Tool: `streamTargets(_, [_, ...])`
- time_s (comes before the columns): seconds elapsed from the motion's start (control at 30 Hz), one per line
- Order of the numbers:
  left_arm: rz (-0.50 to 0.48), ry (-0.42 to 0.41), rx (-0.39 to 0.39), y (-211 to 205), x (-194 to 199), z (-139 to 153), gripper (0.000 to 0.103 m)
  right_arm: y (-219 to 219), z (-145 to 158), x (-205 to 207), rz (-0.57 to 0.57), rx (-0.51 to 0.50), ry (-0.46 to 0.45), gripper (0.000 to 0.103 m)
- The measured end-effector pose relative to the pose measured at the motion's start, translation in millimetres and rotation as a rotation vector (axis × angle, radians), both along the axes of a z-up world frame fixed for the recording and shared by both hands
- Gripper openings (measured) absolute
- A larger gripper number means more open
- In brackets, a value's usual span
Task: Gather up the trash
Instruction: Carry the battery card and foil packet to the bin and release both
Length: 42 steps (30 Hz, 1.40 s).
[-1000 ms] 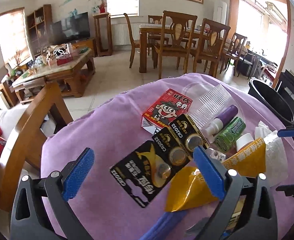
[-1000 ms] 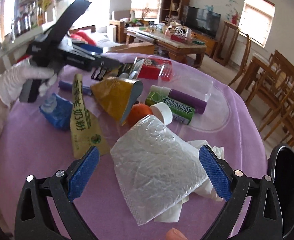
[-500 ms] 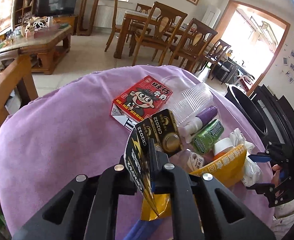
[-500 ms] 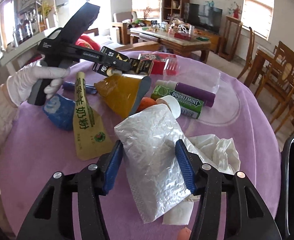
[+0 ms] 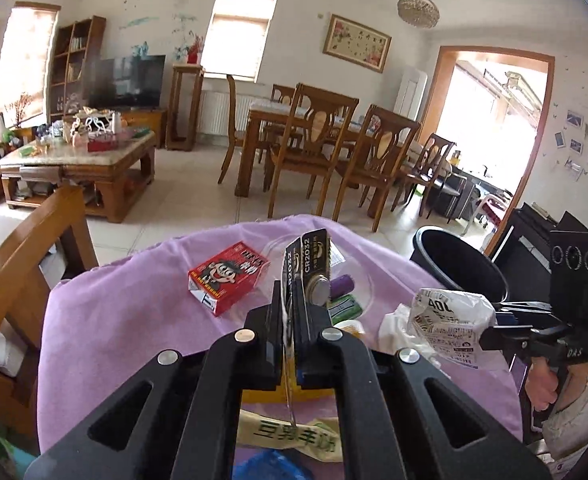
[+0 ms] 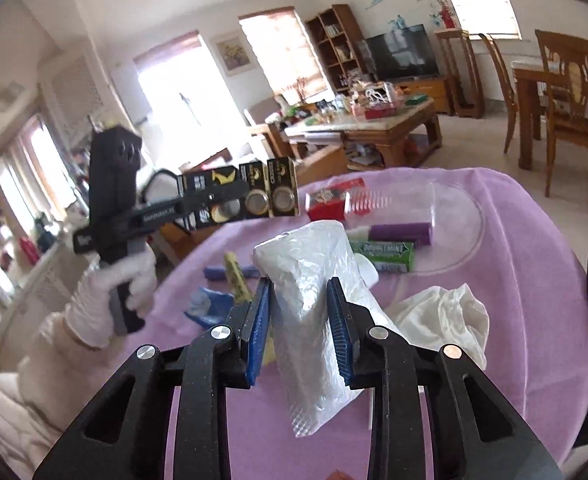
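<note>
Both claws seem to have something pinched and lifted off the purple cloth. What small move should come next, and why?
Probably swing the right claw, its jaws just closed on the silver wrapper, toward the black bin beside the table. The wrapper hangs clear of the cloth and the bin stands open on that side. The left claw, shut on the battery card, can follow.

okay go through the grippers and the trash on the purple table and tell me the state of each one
Left gripper: shut on battery card, lifted.
Right gripper: jaws just closing, shut on silver wrapper, lifted.
Red box: lying flat.
Gum pack: lying on its side.
Black bin: open.
</note>
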State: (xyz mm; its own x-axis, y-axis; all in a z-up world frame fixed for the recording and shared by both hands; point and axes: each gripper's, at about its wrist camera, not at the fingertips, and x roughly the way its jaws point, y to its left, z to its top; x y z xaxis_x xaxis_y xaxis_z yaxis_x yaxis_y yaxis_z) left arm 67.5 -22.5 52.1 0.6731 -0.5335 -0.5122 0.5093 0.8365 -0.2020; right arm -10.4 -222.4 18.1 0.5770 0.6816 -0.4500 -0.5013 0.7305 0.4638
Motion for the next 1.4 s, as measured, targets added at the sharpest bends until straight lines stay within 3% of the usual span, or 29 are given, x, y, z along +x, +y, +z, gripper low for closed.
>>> streamTargets(0.2, [-0.028, -0.047, -0.049, -29, -28, 25, 0.004, -38, 18, -4, -0.009, 0.127, 0.000, 0.029])
streamTargets(0.37, [-0.080, -0.069, -0.035, -80, -42, 24, 0.004, -77, 32, -18, -0.081, 0.089, -0.033, 0.029])
streamTargets(0.6, [-0.202, -0.088, -0.035, -176, -53, 17, 0.004, -165, 41, -44, -0.272, 0.045, -0.075, 0.029])
streamTargets(0.87, [-0.332, -0.108, 0.008, -288, -59, -3, 0.004, -271, 4, -62, -0.457, 0.062, -0.032, 0.029])
streamTargets(1.03, [-0.364, -0.093, 0.047, -333, -53, -21, 0.004, -319, -32, -64, -0.538, 0.079, 0.005, 0.029])
streamTargets(1.3, [-0.371, -0.036, 0.105, -370, -31, -47, 0.004, -350, -78, -59, -0.613, 0.063, 0.049, 0.029])
streamTargets(1.4, [-0.363, -0.015, 0.119, -378, -25, -54, 0.004, -345, -81, -48, -0.633, 0.044, 0.046, 0.029])
